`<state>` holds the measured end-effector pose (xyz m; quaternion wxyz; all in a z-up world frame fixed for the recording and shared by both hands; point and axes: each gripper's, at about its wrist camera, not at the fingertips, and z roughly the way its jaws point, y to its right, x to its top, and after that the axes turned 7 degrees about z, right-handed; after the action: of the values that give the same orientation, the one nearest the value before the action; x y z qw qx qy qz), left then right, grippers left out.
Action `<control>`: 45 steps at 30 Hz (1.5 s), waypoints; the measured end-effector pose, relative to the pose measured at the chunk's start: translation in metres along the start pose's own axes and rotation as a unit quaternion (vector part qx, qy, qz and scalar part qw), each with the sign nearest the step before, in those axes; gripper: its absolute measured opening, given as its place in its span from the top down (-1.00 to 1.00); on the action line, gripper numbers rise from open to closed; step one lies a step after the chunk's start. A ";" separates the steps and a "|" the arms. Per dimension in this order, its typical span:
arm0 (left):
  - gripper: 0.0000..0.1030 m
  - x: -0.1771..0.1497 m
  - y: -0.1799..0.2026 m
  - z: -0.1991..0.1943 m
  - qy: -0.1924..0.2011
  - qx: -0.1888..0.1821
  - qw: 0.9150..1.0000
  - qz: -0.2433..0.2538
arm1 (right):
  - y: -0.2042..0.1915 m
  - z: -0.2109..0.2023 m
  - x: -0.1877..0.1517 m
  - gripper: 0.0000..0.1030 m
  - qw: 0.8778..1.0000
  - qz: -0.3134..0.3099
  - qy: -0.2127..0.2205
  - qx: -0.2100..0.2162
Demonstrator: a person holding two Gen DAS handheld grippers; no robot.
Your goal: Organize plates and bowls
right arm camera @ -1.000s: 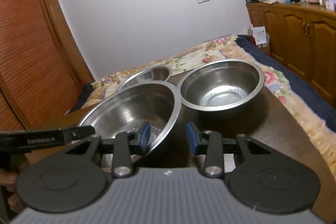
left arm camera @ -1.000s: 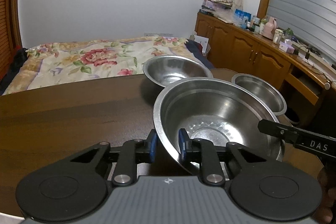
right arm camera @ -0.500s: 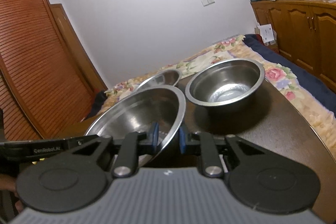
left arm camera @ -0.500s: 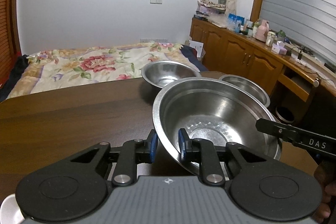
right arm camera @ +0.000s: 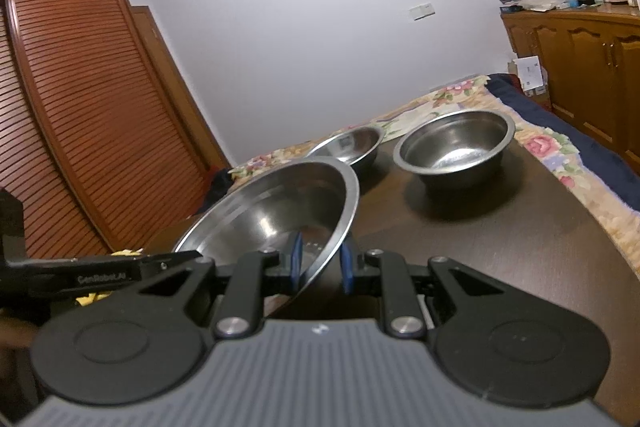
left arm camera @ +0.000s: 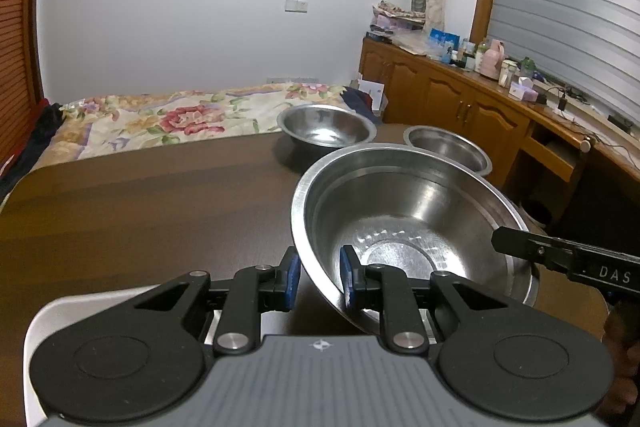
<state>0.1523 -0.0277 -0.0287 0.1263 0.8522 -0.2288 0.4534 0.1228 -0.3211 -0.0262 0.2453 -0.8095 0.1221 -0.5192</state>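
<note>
A large steel bowl (left arm camera: 408,223) is held above the dark wooden table (left arm camera: 140,195) by both grippers. My left gripper (left arm camera: 319,277) is shut on its left rim. My right gripper (right arm camera: 320,265) is shut on its right rim, where the large bowl (right arm camera: 276,211) looks tilted. Two smaller steel bowls stand on the table behind: a far one (left arm camera: 326,129) and a deeper one (left arm camera: 446,147) to its right. The right wrist view shows the same far bowl (right arm camera: 352,145) and deeper bowl (right arm camera: 454,147).
A white plate (left arm camera: 36,339) lies under my left gripper at the table's near left edge. A bed with a floral cover (left arm camera: 160,115) stands past the table. Wooden cabinets (left arm camera: 460,107) line the right wall. A slatted wardrobe (right arm camera: 80,115) is on the left.
My right gripper closed on the large bowl's rim. Both grippers lifted the bowl and drew it back toward me; the white plate came into view under the left gripper.
</note>
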 end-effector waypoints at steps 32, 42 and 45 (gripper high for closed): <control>0.51 -0.041 0.007 -0.020 -0.015 -0.017 1.000 -0.010 | -0.002 -0.021 -0.032 0.55 0.999 -0.037 -0.024 -0.006; 0.33 -0.040 0.007 -0.018 -0.014 -0.010 1.000 -0.010 | -0.002 -0.021 -0.033 0.46 0.999 -0.035 -0.027 -0.002; 0.15 -0.039 0.004 -0.019 -0.011 -0.009 1.000 -0.016 | -0.003 -0.020 -0.034 0.45 0.999 -0.039 -0.027 -0.004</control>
<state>0.1183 -0.0123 -0.0504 0.1383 0.8596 -0.2203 0.4398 0.0902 -0.3082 -0.0447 0.2246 -0.8283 0.0860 -0.5061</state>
